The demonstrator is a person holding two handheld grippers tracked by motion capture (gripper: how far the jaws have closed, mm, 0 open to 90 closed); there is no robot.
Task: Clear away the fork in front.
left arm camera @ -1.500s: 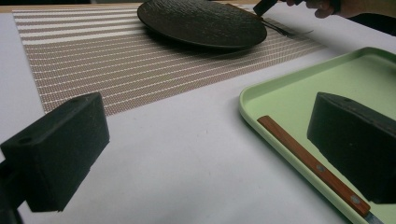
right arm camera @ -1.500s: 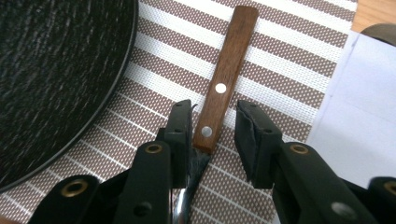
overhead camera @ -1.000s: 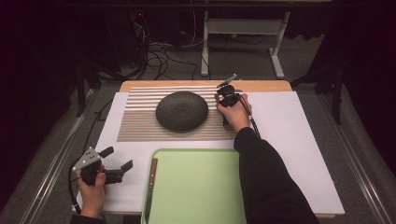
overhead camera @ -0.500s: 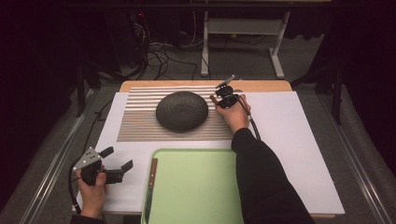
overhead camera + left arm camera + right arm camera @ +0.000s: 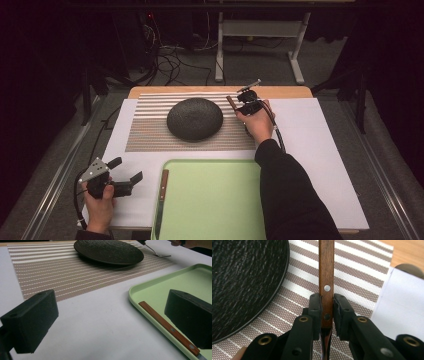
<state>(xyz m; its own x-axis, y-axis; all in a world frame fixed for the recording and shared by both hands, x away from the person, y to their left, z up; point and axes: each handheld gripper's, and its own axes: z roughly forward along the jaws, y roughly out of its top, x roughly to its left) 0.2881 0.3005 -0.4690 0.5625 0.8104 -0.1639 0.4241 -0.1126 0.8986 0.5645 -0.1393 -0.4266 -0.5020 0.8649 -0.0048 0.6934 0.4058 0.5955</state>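
Since the earlier frame your right gripper has tipped its wooden-handled fork a little toward the dark plate and its jaws have just been closing on the handle, while your left gripper has kept its place at the lower left of the high view. The right gripper view shows what the high view cannot: the pads clamp the brown riveted handle from both sides, with the plate's rim at the left of that frame and the striped placemat beneath. In the left gripper view, the fork's metal tines touch down on the placemat just right of the plate, at the upper right of the frame. That view also shows your left gripper standing open with nothing between its jaws. The green tray at the bottom centre of the high view holds one wooden-handled utensil along its left edge; its metal end is cut off in the left gripper view and too dark to identify from above. Your right sleeve covers part of the tray's right side on the bench.
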